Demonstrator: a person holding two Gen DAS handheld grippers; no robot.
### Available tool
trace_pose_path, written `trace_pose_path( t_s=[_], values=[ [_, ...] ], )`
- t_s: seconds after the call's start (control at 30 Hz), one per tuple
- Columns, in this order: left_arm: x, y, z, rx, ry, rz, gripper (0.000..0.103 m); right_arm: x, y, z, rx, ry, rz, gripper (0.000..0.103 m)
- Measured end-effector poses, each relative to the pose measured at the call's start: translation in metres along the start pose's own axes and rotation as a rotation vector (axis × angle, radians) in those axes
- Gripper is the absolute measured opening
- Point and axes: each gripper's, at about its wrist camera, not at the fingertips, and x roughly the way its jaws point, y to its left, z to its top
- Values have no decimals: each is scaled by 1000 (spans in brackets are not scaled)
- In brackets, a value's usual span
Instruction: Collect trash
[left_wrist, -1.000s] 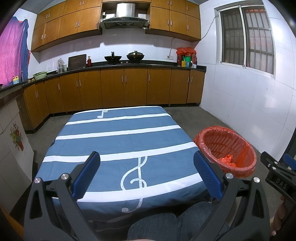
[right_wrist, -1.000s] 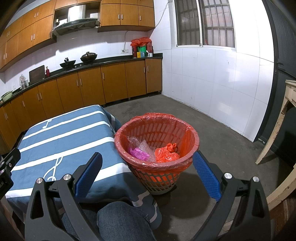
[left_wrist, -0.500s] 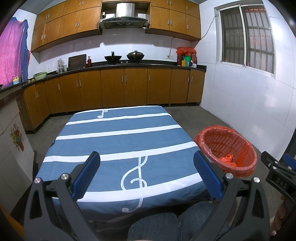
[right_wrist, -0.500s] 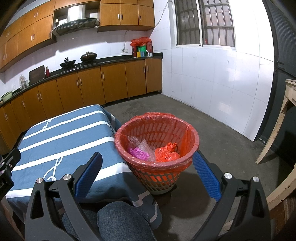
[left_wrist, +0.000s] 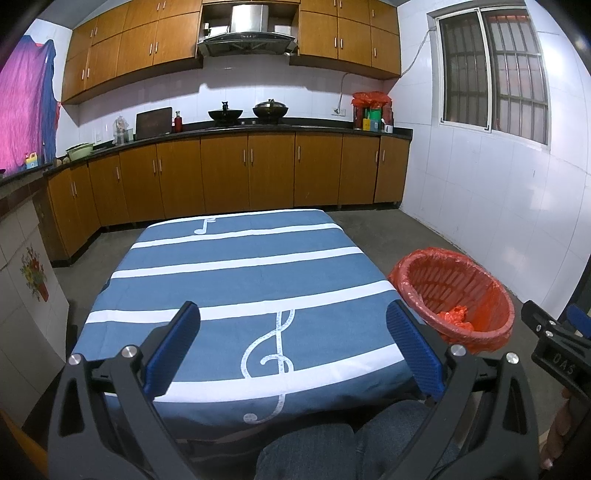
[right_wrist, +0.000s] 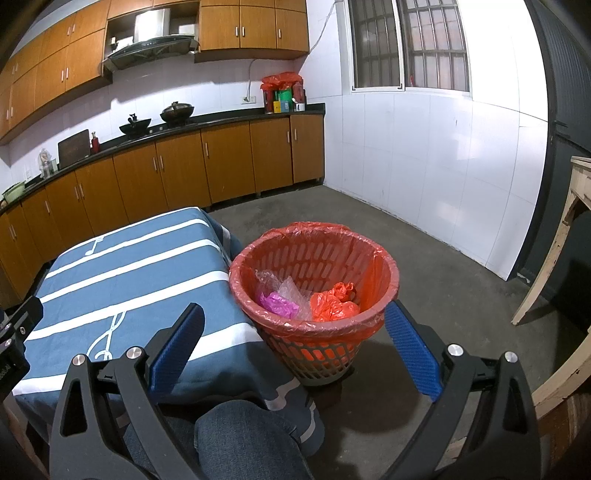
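Left tool (left_wrist: 293, 345) spread wide, empty, over near edge of blue-striped tabletop (left_wrist: 236, 266). Red-lined basket (left_wrist: 456, 295) just right of tabletop w/ orange scrap (left_wrist: 456, 319) inside.

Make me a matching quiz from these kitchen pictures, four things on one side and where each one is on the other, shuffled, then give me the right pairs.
Things:
1. crumpled orange plastic bag
2. trash basket
3. two woks
4. treble clef

Places:
A. on the countertop under the range hood
B. printed on the blue striped tablecloth
C. inside the trash basket, beside pink and clear plastic
D. on the floor at the table's corner

Pairs: 1-C, 2-D, 3-A, 4-B
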Motion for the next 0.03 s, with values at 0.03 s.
trace_pose_path(
  t_s=[0.03],
  values=[
    [0, 0, 1, 0, 1, 0, 99, -1, 1, -1, 0, 0, 0, 97]
  ],
)
